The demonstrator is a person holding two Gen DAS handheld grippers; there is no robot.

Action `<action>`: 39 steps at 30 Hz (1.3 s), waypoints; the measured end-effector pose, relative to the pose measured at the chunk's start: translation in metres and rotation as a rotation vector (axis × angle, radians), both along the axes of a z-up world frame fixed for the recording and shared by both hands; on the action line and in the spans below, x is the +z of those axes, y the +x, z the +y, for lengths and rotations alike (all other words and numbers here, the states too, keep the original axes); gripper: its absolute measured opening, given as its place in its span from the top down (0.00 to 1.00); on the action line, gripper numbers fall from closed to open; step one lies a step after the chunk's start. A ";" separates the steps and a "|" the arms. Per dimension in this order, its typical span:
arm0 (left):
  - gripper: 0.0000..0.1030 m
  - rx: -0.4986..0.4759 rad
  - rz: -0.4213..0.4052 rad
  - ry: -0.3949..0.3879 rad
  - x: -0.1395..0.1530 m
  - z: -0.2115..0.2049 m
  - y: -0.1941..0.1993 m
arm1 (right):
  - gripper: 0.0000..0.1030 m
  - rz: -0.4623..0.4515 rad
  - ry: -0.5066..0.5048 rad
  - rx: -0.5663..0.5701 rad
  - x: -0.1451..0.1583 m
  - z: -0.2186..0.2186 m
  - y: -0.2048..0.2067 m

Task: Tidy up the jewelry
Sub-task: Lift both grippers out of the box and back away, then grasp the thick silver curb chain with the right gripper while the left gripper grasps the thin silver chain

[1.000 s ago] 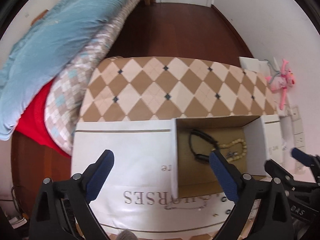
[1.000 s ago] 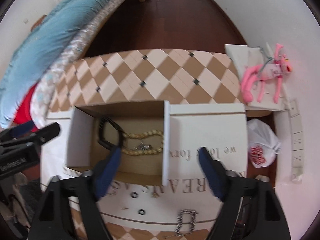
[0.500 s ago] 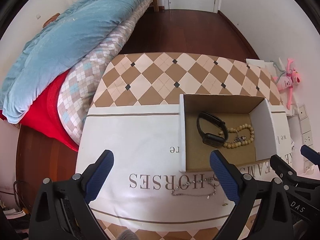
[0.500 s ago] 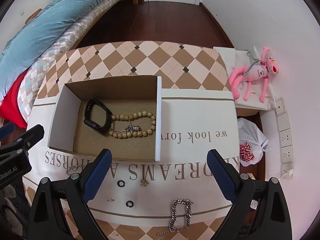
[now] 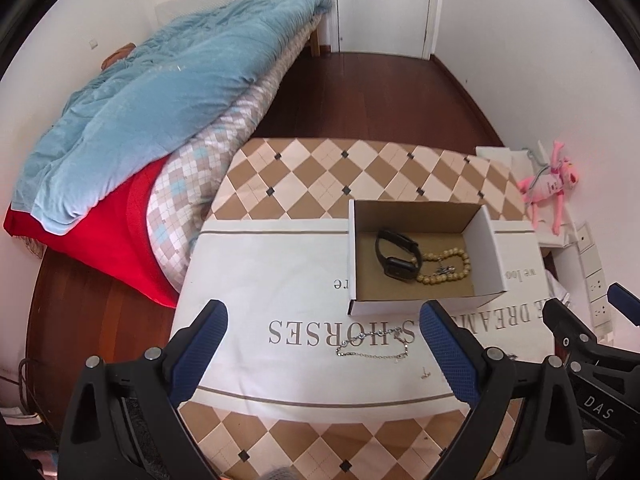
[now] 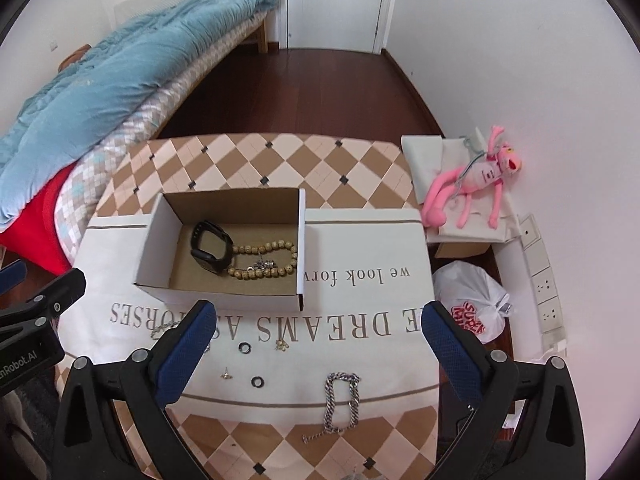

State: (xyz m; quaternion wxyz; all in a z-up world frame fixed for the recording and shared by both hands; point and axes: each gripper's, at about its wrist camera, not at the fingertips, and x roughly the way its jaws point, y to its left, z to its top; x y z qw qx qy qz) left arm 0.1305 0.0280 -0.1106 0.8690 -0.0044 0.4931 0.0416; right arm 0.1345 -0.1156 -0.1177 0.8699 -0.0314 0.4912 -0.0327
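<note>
An open cardboard box [image 5: 490, 240] [image 6: 154, 248] stands on a white printed cloth. In it lie a black watch [image 5: 396, 254] [image 6: 211, 246] and a beige bead bracelet [image 5: 444, 266] [image 6: 266, 260]. On the cloth in front lie a thin silver chain [image 5: 374, 346] [image 6: 160, 328], a chunky silver chain bracelet [image 6: 340, 400], two black rings [image 6: 245, 347], a stud [image 6: 227, 374] and a small gold piece [image 6: 282, 345]. My left gripper [image 5: 322, 344] and right gripper [image 6: 316, 340] are open and empty, held above the near cloth edge.
The cloth [image 5: 260, 280] covers a checkered table [image 5: 340, 172]. A bed with a blue quilt [image 5: 140, 108] is at the left. A pink plush toy [image 6: 468, 192], a white plastic bag [image 6: 472, 304] and wall sockets [image 6: 544, 284] are at the right.
Both grippers have pulled back and up from the box. More of the cloth and the loose jewelry in front has come into view. Both stay open.
</note>
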 end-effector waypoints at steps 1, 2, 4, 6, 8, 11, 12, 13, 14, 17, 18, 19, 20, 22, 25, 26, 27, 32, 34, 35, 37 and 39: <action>0.05 -0.002 -0.011 -0.001 0.005 -0.001 -0.004 | 0.00 -0.012 0.000 0.001 0.006 0.000 -0.004; 0.05 -0.004 -0.024 -0.005 0.011 -0.001 -0.009 | 0.00 -0.026 0.001 0.004 0.012 0.001 -0.009; 0.05 -0.006 -0.045 -0.009 0.020 -0.001 -0.015 | 0.00 -0.053 0.002 0.005 0.024 0.003 -0.018; 0.05 -0.006 -0.067 -0.015 0.029 -0.001 -0.022 | 0.00 -0.073 0.003 0.009 0.034 0.005 -0.024; 0.05 -0.010 -0.085 -0.022 0.037 -0.002 -0.029 | 0.00 -0.092 0.018 0.007 0.044 0.005 -0.032; 0.05 -0.009 -0.106 -0.022 0.046 -0.002 -0.036 | 0.00 -0.111 0.029 0.008 0.054 0.005 -0.040; 0.05 0.000 -0.109 -0.012 0.047 -0.002 -0.038 | 0.00 -0.116 0.038 0.007 0.057 0.004 -0.043; 0.05 0.012 -0.108 0.000 0.048 -0.003 -0.040 | 0.00 -0.119 0.044 0.006 0.059 0.003 -0.046; 0.05 0.024 -0.113 0.014 0.049 -0.003 -0.043 | 0.00 -0.120 0.054 0.004 0.060 0.001 -0.048; 0.05 0.040 -0.121 0.034 0.042 -0.004 -0.047 | 0.00 -0.109 0.099 -0.011 0.058 -0.008 -0.055; 0.05 0.042 -0.118 0.031 0.038 -0.005 -0.048 | 0.00 -0.099 0.112 -0.024 0.054 -0.014 -0.057; 0.05 0.044 -0.115 0.025 0.032 -0.005 -0.049 | 0.00 -0.086 0.114 -0.033 0.049 -0.018 -0.058; 0.05 0.046 -0.106 0.024 0.025 -0.004 -0.049 | 0.00 -0.067 0.116 -0.050 0.041 -0.024 -0.059; 0.05 0.043 -0.076 0.016 0.009 -0.007 -0.048 | 0.00 -0.032 0.125 -0.085 0.021 -0.035 -0.060; 0.05 0.039 -0.014 0.001 -0.024 -0.010 -0.047 | 0.00 0.050 0.154 -0.142 -0.020 -0.057 -0.058; 0.05 0.038 0.012 0.002 -0.036 -0.012 -0.046 | 0.00 0.075 0.164 -0.161 -0.035 -0.063 -0.058; 0.05 0.038 0.036 0.009 -0.049 -0.013 -0.046 | 0.01 0.112 0.174 -0.180 -0.054 -0.070 -0.056; 0.05 0.027 0.127 0.028 -0.097 -0.019 -0.048 | 0.27 0.229 0.191 -0.243 -0.126 -0.086 -0.056; 0.05 0.029 0.158 0.027 -0.110 -0.019 -0.049 | 0.30 0.246 0.183 -0.253 -0.144 -0.087 -0.058; 0.05 0.029 0.171 0.022 -0.116 -0.019 -0.050 | 0.34 0.255 0.176 -0.253 -0.152 -0.086 -0.059; 0.05 0.032 0.191 0.016 -0.126 -0.019 -0.051 | 0.40 0.256 0.144 -0.243 -0.161 -0.081 -0.060; 0.05 0.029 0.206 0.009 -0.133 -0.019 -0.053 | 0.45 0.237 0.082 -0.222 -0.162 -0.072 -0.062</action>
